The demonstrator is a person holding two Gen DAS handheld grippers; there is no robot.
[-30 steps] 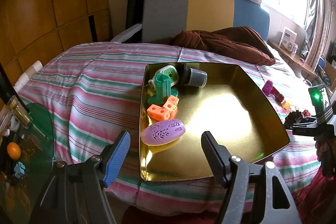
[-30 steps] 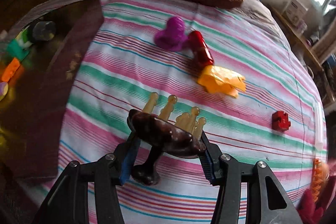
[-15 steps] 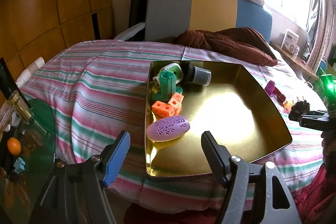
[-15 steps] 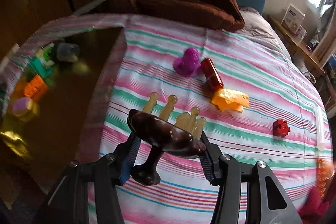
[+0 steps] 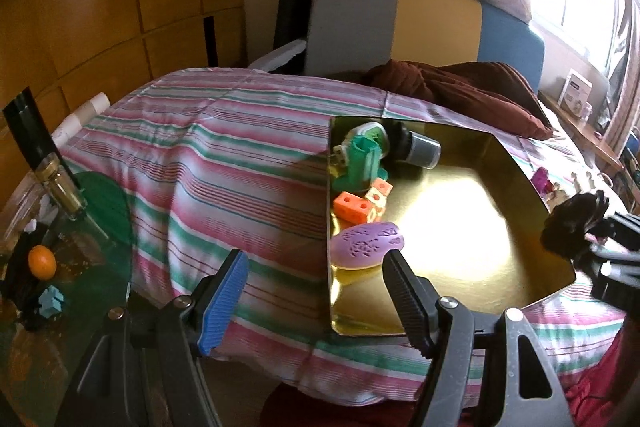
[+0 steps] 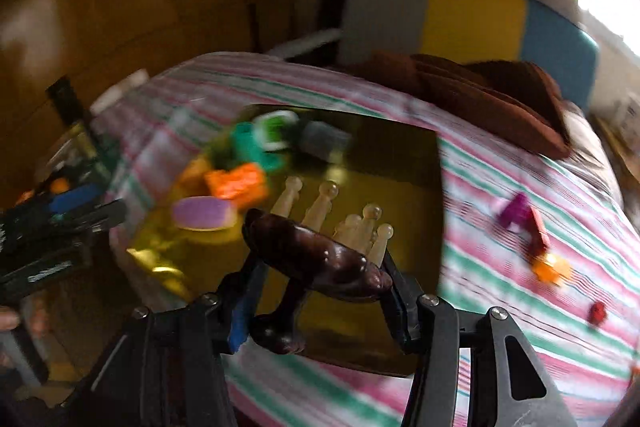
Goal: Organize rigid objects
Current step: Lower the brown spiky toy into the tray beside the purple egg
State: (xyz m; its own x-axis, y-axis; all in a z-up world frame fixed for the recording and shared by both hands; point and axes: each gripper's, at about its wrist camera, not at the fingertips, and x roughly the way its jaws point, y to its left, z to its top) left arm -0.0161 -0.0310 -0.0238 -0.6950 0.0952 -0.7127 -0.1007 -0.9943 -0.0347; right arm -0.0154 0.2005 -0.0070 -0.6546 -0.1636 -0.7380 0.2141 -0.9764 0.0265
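Currently, the right gripper (image 6: 320,267) is clamped on a dark brown massager (image 6: 316,255), both finger pads pressed against its oval body; its pale knobbed prongs (image 6: 326,201) point forward and its foot hangs below the jaws. Right wrist view is motion-blurred. The massager is held in the air over the near part of the gold tray (image 6: 404,167).

The left gripper (image 5: 314,291) is spread wide and holds nothing, positioned off the near edge of the bed, near the tray's (image 5: 480,235) near-left corner.

Tray lies on the striped bedspread (image 5: 224,163). Along its left side, near to far: purple oval piece (image 5: 368,245), orange blocks (image 5: 360,203), teal piece (image 5: 362,163), grey cup on its side (image 5: 422,149). Rest of the tray floor is bare and glaring.

On the bedspread right of the tray, apart from it: magenta piece (image 6: 514,209), red cylinder (image 6: 538,237) touching it, orange piece (image 6: 552,267) just beside, small red piece (image 6: 597,311) nearer.

Beyond: brown cushion (image 5: 460,93), then a grey-yellow-blue headboard (image 5: 420,27).
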